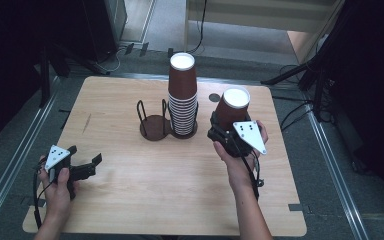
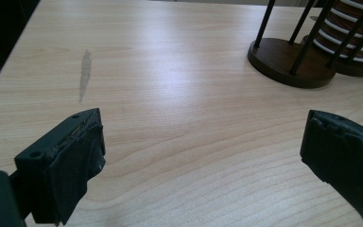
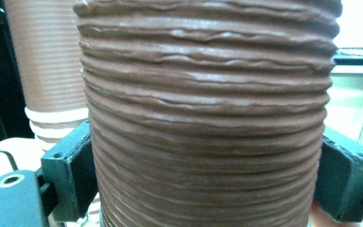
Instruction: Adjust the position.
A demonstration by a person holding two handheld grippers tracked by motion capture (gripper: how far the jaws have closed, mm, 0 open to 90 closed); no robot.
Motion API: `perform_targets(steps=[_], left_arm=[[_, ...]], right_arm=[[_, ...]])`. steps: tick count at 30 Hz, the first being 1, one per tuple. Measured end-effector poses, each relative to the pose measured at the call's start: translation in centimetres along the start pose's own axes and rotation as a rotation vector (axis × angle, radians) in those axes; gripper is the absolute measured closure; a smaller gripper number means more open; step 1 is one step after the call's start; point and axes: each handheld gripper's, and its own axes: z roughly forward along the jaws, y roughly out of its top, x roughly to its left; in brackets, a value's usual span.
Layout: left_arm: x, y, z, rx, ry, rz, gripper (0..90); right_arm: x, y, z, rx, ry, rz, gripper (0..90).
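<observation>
Right gripper [image 1: 228, 131] has its fingers clamped on a brown ribbed cup [image 1: 231, 109] (upside down, white base up), held right of the cup stack [image 1: 182, 95] in its holder. Left gripper [image 1: 85, 166] sits spread wide over the bare surface [image 1: 155, 180], holding nothing.

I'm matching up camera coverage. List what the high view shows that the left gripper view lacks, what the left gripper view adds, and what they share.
High view alone: the right hand-held gripper shut on a brown ribbed cup, bottom up, held right of the cup stack; the stack's full height; both of the person's forearms.

Left gripper view alone: the left hand-held gripper up close, jaws wide apart with nothing between, their black pads worn.

Shared: the wooden table, its grey smear, the empty wire holder, the stack's lower cups.
</observation>
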Motion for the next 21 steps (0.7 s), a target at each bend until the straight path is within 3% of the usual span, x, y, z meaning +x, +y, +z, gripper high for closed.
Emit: perform_targets(steps=[3,11,16,21], left_arm=[[-0.2,0.4,-0.3,-0.021,-0.032,-0.022,1.2],[-2.3,1.7,0.1,-0.029,-0.089,0.012,1.2],[-3.8,2.8,0.8,-0.034,-0.136,0.036,1.2],[-5.0,4.1,1.6,-0.056,-0.18,0.022,1.2]], right_arm=[[-0.3,-0.7,-0.3,0.012,-0.009,0.004,11.3],[-1.5,-2.9,-1.2,0.032,-0.033,0.001,11.2],[-1.8,-4.2,-1.6,0.035,-0.025,-0.011,11.4],[-1.8,-5.2,-1.9,0.009,0.0,-0.005,11.8]])
